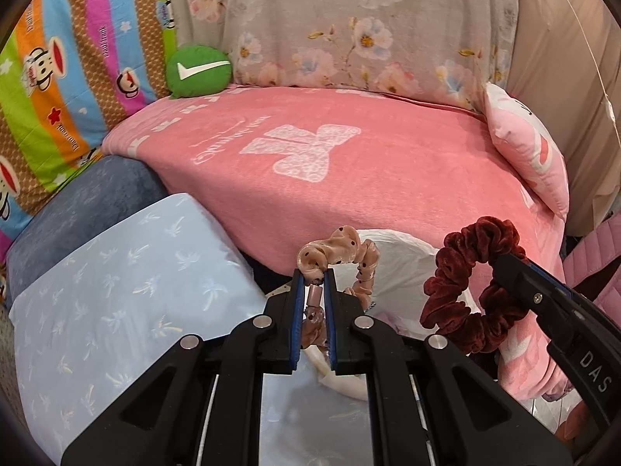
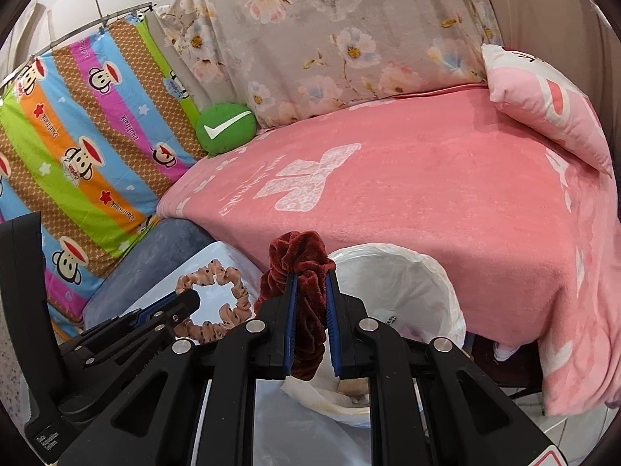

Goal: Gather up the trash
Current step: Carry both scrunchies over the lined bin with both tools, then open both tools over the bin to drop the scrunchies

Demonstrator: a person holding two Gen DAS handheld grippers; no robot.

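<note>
My left gripper (image 1: 313,273) is shut on a peach polka-dot scrunchie (image 1: 337,250), which also shows in the right wrist view (image 2: 233,291). My right gripper (image 2: 311,275) is shut on a dark red velvet scrunchie (image 2: 299,256), seen in the left wrist view (image 1: 462,272) too. Both grippers hover side by side just above a bin lined with a white bag (image 2: 419,272), the red scrunchie at its left rim. In the left wrist view the bag (image 1: 403,268) lies behind both scrunchies.
A bed with a pink blanket (image 1: 368,178) lies beyond the bin. A pale blue patterned cushion (image 1: 116,291) and a blue-grey seat (image 1: 89,194) are at left. A green check-mark cushion (image 1: 198,72) and a pink pillow (image 1: 531,155) rest on the bed.
</note>
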